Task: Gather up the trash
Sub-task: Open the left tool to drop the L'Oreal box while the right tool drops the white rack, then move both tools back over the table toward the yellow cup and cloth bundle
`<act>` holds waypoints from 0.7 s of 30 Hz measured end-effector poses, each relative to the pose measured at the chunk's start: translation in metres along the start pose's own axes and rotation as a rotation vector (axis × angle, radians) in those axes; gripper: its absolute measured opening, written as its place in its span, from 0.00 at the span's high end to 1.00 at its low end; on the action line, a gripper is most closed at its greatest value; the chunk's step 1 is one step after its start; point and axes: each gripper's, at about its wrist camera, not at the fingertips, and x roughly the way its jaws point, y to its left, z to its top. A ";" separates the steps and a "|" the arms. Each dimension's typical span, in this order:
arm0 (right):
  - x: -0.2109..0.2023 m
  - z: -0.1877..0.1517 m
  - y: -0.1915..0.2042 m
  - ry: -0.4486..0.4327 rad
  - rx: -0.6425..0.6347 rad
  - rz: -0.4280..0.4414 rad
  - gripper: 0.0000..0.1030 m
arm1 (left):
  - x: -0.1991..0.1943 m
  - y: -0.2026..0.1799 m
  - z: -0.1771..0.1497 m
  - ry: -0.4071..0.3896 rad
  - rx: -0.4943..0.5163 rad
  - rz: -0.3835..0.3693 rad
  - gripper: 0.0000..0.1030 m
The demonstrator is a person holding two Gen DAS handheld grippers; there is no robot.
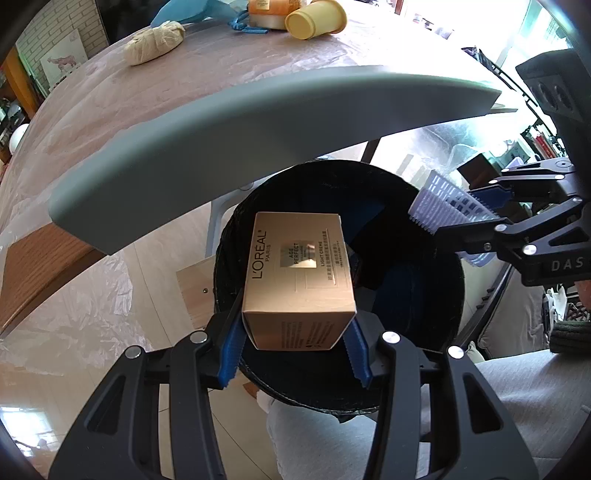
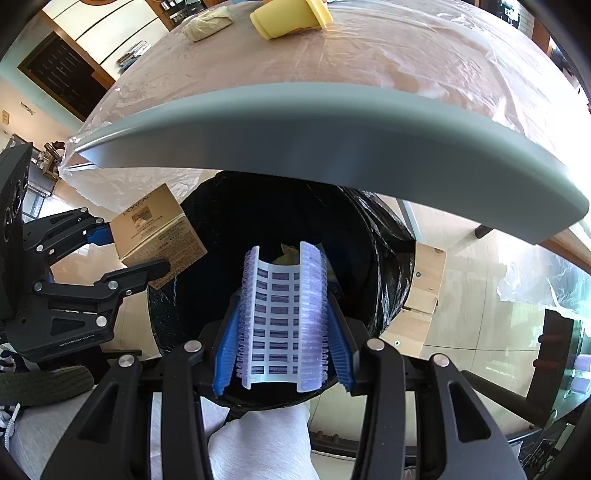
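Holding both items over the black-lined trash bin (image 1: 424,314), below the grey table edge (image 1: 258,147). Left gripper (image 1: 295,350) pinches the gold L'Oréal box (image 1: 299,280) by its near bottom corner between the blue pads (image 1: 229,354); the box juts forward from the fingers, above the bin opening. Right gripper (image 2: 282,358) clamps a lilac hair roller (image 2: 284,317) lengthwise between its pads, roller pointing forward into the bin mouth (some trash visible inside). Yellow cup (image 2: 288,16) and a wrapped beige bundle (image 1: 155,42) lie on the table, well apart from both grippers.
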 end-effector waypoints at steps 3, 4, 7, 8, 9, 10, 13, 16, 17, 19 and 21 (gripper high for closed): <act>-0.005 -0.002 0.000 -0.011 0.014 0.009 0.38 | -0.005 -0.002 0.001 -0.017 0.019 -0.055 0.36; -0.009 -0.003 -0.002 -0.023 0.025 0.003 0.26 | -0.008 -0.003 0.001 -0.032 0.027 -0.053 0.22; -0.025 -0.007 -0.004 -0.065 0.026 0.001 0.22 | -0.016 -0.008 0.000 -0.059 0.048 -0.024 0.18; -0.031 -0.008 -0.004 -0.076 0.019 -0.013 0.22 | -0.018 -0.008 0.000 -0.063 0.047 -0.023 0.18; -0.037 -0.009 -0.004 -0.089 0.010 -0.025 0.22 | -0.020 -0.007 -0.001 -0.070 0.044 -0.020 0.18; -0.042 -0.009 -0.004 -0.101 0.003 -0.031 0.22 | -0.025 -0.008 -0.001 -0.078 0.038 -0.019 0.18; -0.063 -0.010 -0.002 -0.158 -0.020 -0.050 0.21 | -0.044 -0.004 0.000 -0.115 0.023 -0.032 0.18; -0.093 -0.009 0.003 -0.275 -0.055 -0.089 0.10 | -0.075 -0.002 0.008 -0.192 0.037 -0.051 0.18; -0.104 -0.007 0.007 -0.330 -0.070 -0.100 0.05 | -0.088 -0.001 0.011 -0.230 0.043 -0.051 0.18; -0.125 -0.005 0.012 -0.448 -0.107 -0.108 0.04 | -0.109 0.004 0.018 -0.301 0.041 -0.030 0.04; -0.137 0.005 0.015 -0.521 -0.130 -0.125 0.04 | -0.123 0.014 0.031 -0.366 0.014 0.010 0.02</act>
